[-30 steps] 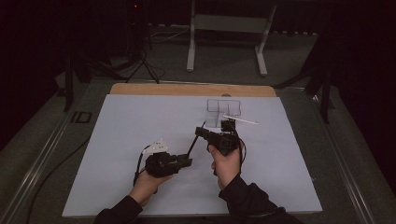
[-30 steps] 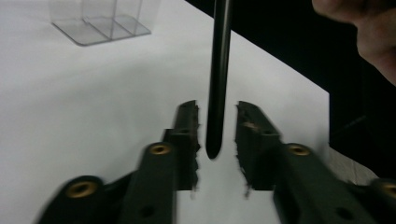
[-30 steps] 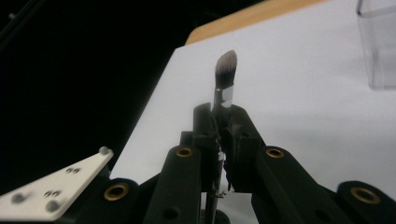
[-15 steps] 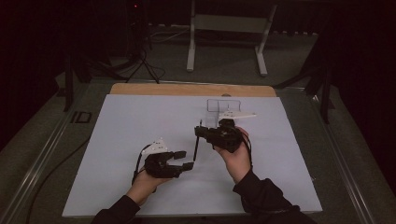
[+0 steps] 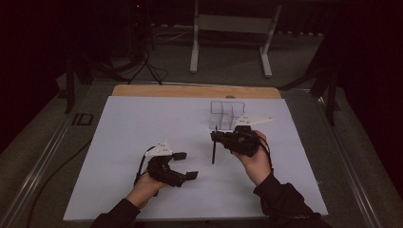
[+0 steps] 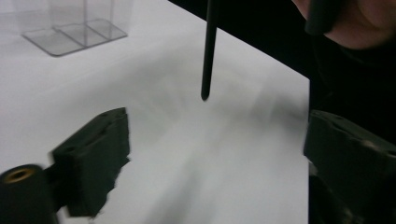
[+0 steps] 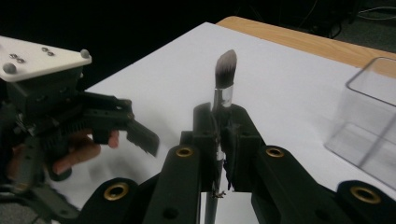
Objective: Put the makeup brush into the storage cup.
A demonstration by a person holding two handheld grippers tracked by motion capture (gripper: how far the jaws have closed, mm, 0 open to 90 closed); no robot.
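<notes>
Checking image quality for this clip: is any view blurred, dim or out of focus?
High view: dim, surroundings nearly black, white mat readable. Left gripper view: mat streaked with motion blur, brush handle fairly sharp. Right gripper view: brush sharp, clear box soft.

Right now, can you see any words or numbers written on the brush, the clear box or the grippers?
None: no words or numbers can be read on the brush, the clear box, the left gripper or the right gripper.
</notes>
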